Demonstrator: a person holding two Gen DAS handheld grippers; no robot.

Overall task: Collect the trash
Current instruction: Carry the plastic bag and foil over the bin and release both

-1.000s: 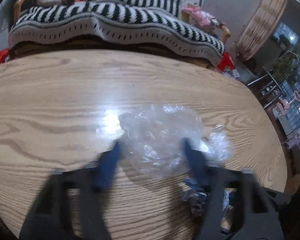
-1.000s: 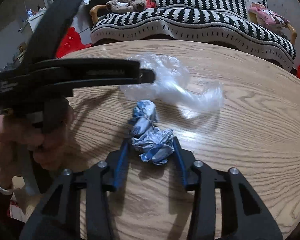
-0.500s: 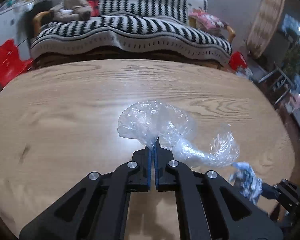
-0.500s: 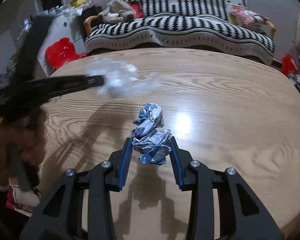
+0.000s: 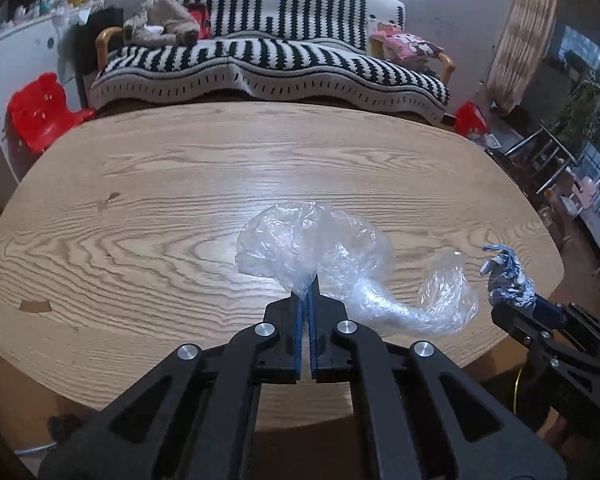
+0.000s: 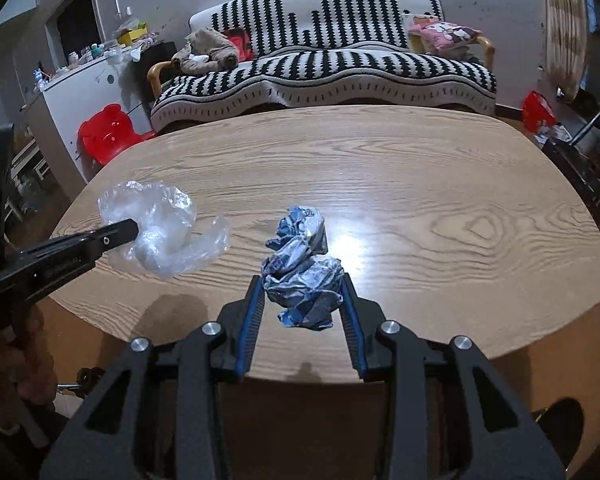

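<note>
Left tongs (image 5: 308, 300) pinched tight, right tongs (image 6: 302, 294) part-closed on a load, both angled down fwd.

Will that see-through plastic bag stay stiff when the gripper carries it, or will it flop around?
Probably floppy: the plastic bag sags and trails a crinkled tail past the left gripper, which pinches only one corner. It looks very light, since that thin pinch holds it all above the table. Being thin and smooth, it might slip out.

Glossy wood table (image 5: 140, 216) (clear plastic bag (image 5: 312, 240)).
</note>
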